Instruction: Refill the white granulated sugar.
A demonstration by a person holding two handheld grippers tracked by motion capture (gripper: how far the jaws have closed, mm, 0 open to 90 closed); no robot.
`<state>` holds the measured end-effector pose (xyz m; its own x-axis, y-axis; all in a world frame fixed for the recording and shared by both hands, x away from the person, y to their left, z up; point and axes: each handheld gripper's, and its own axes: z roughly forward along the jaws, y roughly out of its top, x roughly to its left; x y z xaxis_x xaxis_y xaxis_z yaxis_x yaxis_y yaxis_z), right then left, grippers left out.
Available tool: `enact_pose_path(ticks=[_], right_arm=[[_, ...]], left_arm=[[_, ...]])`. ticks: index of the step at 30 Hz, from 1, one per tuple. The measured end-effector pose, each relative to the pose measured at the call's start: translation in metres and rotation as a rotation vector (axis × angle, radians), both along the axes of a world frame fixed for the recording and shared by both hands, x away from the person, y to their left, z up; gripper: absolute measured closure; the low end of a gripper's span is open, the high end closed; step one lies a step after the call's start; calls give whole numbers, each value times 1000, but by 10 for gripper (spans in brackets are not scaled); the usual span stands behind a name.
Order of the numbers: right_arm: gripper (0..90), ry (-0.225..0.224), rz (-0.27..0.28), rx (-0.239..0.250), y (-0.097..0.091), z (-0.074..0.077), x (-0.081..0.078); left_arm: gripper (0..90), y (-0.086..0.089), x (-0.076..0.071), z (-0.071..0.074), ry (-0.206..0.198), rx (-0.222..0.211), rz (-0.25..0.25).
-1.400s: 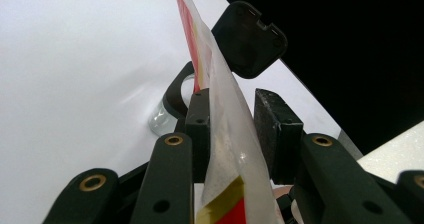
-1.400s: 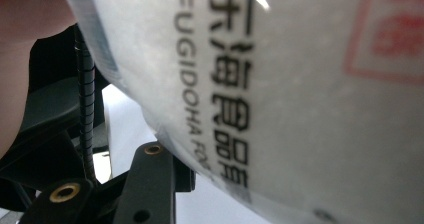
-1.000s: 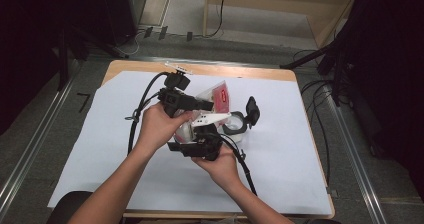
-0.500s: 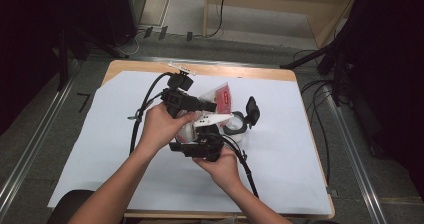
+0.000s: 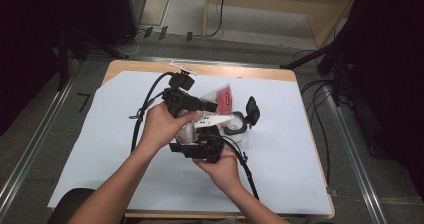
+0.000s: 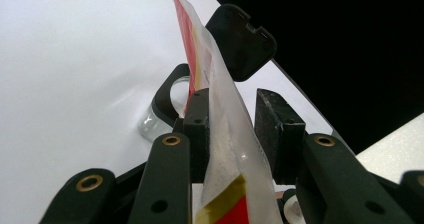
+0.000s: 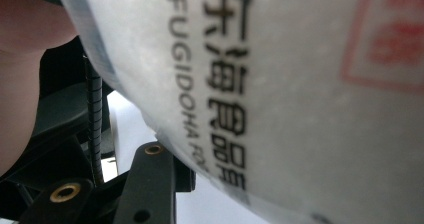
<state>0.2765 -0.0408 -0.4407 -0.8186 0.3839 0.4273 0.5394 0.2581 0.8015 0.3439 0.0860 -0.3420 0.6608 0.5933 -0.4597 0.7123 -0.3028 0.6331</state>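
The left gripper (image 5: 212,105) held a plastic bag (image 6: 220,134) between its jaws, which stood slightly apart with the bag against one pad; whether they pinched it could not be told; the right gripper (image 5: 200,146), just below the bag, sat pressed against it, its jaw state not discernible; the bag, printed in red and black, hung above a glass jar (image 5: 235,129); the jar's black hinged lid (image 5: 252,109) stood open beside the bag; all rested over a white sheet (image 5: 100,149) on the table (image 5: 280,75).
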Motion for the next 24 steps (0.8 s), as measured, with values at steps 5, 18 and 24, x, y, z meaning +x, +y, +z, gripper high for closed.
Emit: enact_pose_path(ticks=[5, 18, 24], right_arm=[[617, 1, -5, -1, 0, 1, -1], [619, 3, -5, -5, -1, 3, 0], [620, 1, -13, -2, -2, 4, 0]], left_arm=[[705, -1, 1, 0, 2, 2, -4], [720, -4, 5, 3, 10, 46, -24], [725, -7, 9, 6, 29, 62, -44]])
